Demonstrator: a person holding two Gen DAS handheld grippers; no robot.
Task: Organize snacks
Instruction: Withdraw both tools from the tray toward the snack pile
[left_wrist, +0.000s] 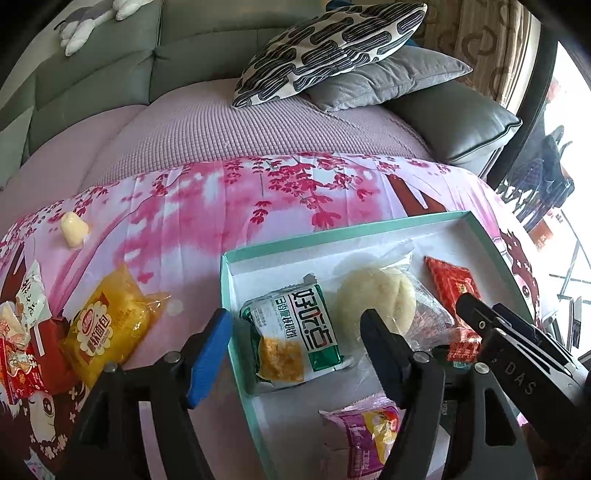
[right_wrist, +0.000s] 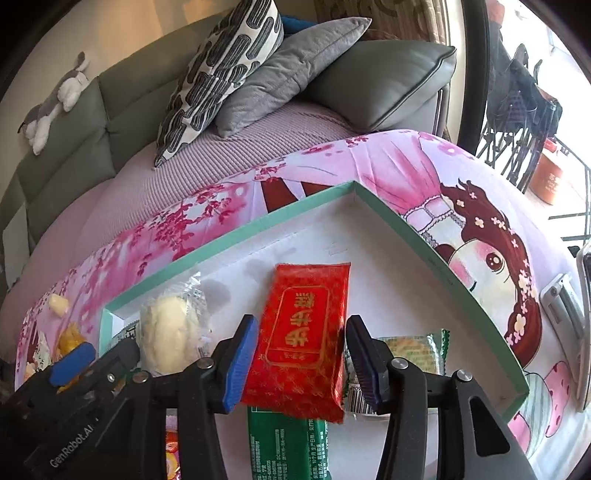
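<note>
On the counter under a pink cherry-blossom cloth (left_wrist: 207, 206), behind it a grey-green sofa (left_wrist: 96, 77) with patterned cushion (left_wrist: 332, 48) and grey cushion (left_wrist: 384, 74). On the cloth, a shallow teal-rimmed box (left_wrist: 295, 242), white inside, holding the sorted snacks.

Left wrist view only: loose snacks left of the box, namely yellow bread pack (left_wrist: 107, 325), red packets (left_wrist: 33, 354) at the far left edge, small pale wrapped piece (left_wrist: 74, 229) further back. Also seen only here: purple-and-yellow packet (left_wrist: 362, 432) at the box's near end.

Right wrist view only: cartoon girl print (right_wrist: 491, 258) on the cloth right of the box, green wrapper (right_wrist: 284, 443) low in the box under the red one, another greenish packet (right_wrist: 417, 350) beside it.

Both views: round pale bun in clear wrap (left_wrist: 376, 299), red foil packet with gold lettering (right_wrist: 306, 336).

Green-and-white packet (left_wrist: 295, 332) with yellow contents window lying flat in the box's left end, between the left tongs (left_wrist: 291, 347), spread wide, pads not touching it, blue pad just outside the box wall.

Right tongs (right_wrist: 301, 362) straddling the red foil packet, slightly apart, packet resting in the box; whether the pads touch its edges cannot be told.
</note>
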